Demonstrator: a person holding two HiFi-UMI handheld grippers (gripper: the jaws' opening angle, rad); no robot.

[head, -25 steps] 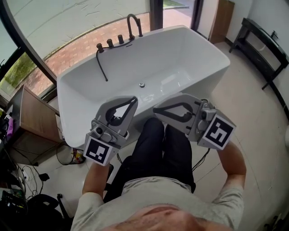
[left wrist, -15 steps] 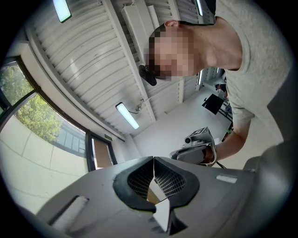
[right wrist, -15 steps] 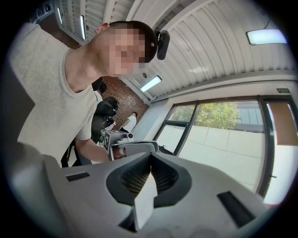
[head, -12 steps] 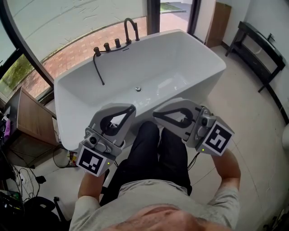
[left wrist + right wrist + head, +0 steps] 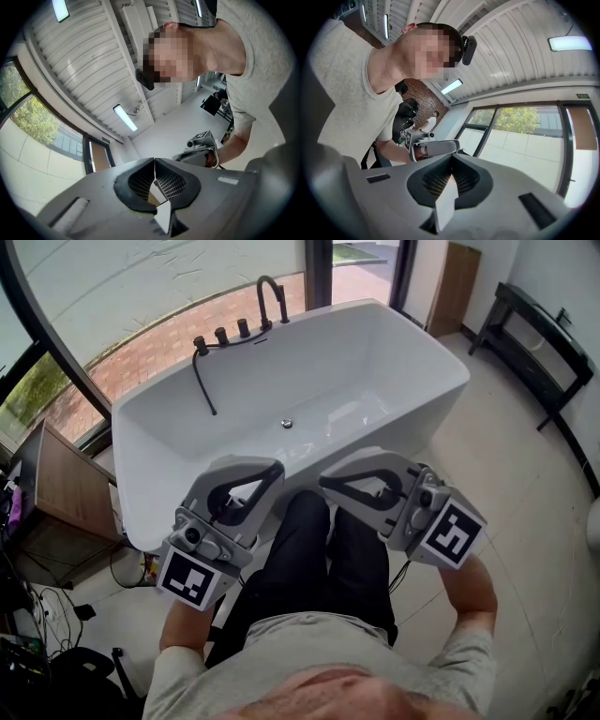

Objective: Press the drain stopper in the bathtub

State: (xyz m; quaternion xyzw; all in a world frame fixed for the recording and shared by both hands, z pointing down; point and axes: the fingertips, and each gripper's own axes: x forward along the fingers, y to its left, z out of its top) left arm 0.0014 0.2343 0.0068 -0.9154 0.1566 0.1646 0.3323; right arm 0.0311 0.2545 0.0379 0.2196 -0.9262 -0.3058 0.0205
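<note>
The white bathtub [image 5: 159, 474] stands in front of the person, and its small round chrome drain stopper [image 5: 287, 424] sits on the tub floor. In the head view my left gripper [image 5: 278, 468] and my right gripper [image 5: 323, 478] are held over the person's lap, short of the tub's near rim and well away from the stopper. Both are shut with nothing in them. The two gripper views point upward at the ceiling and the person. My left gripper [image 5: 154, 160] and my right gripper [image 5: 451, 160] each show their jaws pressed together.
A dark faucet [image 5: 269, 289] with knobs and a hose [image 5: 204, 381] lines the tub's far rim by the window. A wooden cabinet [image 5: 61, 493] stands at left and a dark bench [image 5: 544, 343] at right. Cables lie on the floor [image 5: 37, 615].
The head view has shifted a little, so the tub sits slightly higher and further left. Both grippers stay shut over the lap, a touch lower in the view.
</note>
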